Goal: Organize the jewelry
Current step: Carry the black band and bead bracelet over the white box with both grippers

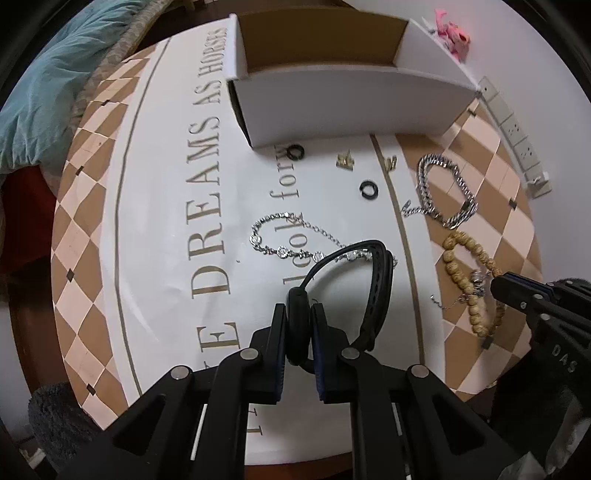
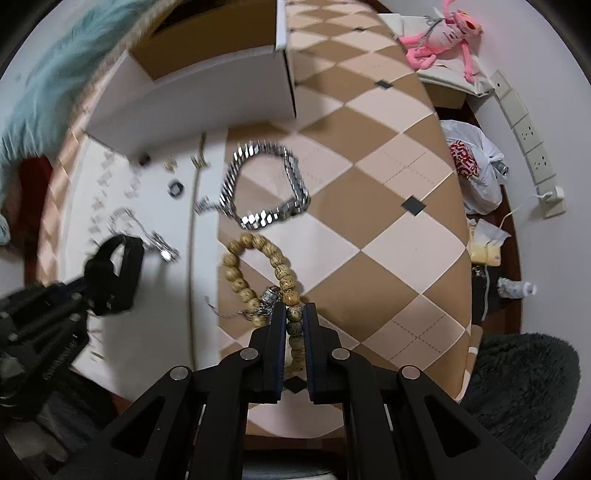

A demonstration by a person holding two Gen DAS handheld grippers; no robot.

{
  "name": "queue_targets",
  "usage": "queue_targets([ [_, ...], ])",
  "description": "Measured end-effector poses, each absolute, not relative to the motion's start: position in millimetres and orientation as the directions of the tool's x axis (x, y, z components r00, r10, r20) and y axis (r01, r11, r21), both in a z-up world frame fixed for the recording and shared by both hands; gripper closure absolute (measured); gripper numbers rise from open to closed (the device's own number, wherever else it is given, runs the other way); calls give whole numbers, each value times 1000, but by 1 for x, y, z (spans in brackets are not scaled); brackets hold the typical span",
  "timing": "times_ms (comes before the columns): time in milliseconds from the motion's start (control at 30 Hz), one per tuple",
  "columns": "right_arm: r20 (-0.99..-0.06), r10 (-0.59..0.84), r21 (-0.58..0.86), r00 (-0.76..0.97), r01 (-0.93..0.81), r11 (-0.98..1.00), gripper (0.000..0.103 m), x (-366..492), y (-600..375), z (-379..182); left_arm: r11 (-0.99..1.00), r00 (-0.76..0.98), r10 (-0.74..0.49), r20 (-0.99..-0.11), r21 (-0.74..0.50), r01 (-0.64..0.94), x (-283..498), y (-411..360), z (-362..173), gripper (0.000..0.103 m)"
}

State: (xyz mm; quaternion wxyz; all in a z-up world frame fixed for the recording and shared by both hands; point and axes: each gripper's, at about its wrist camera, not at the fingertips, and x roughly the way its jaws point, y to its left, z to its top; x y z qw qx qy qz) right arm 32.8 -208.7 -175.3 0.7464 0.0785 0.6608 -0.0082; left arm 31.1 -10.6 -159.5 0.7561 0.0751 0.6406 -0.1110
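My left gripper (image 1: pixel 299 314) is shut on a black band bracelet (image 1: pixel 376 280), held just above the table; it also shows in the right wrist view (image 2: pixel 122 269). My right gripper (image 2: pixel 294 314) is shut on a wooden bead bracelet (image 2: pixel 255 251), which lies on the checkered cloth; it also shows in the left wrist view (image 1: pixel 458 262). A thin silver crystal chain (image 1: pixel 280 251) lies under the black band. A heavy silver link bracelet (image 1: pixel 443 192) lies beyond the beads (image 2: pixel 266 184). Two black rings (image 1: pixel 295 151) (image 1: pixel 369 190) and two gold pieces (image 1: pixel 345 161) (image 1: pixel 390 162) lie near an open white box (image 1: pixel 332 99).
The round table (image 1: pixel 147 221) has a white centre with gold lettering and a checkered border. A blue cloth (image 1: pixel 48 85) lies at the left. A pink plush toy (image 2: pixel 443 33), wall sockets (image 2: pixel 532 144) and a plastic bag (image 2: pixel 472 166) are to the right, off the table.
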Motion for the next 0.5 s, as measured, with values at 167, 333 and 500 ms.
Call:
queue_targets([
  [167,-974,134,158,183,123,980,94,36,-211,-148,967,186,-117,-976,-69,244,22,8,-133,93],
  [333,-952,182,212,246,104,972,94,45,-203,-111,966,230,-167,-959,-113,232,26,17,-100,93],
  [500,-913,243,280,329,68,958,94,72,-207,-64,963,283,-214,-935,-154,220,67,10,-70,93],
])
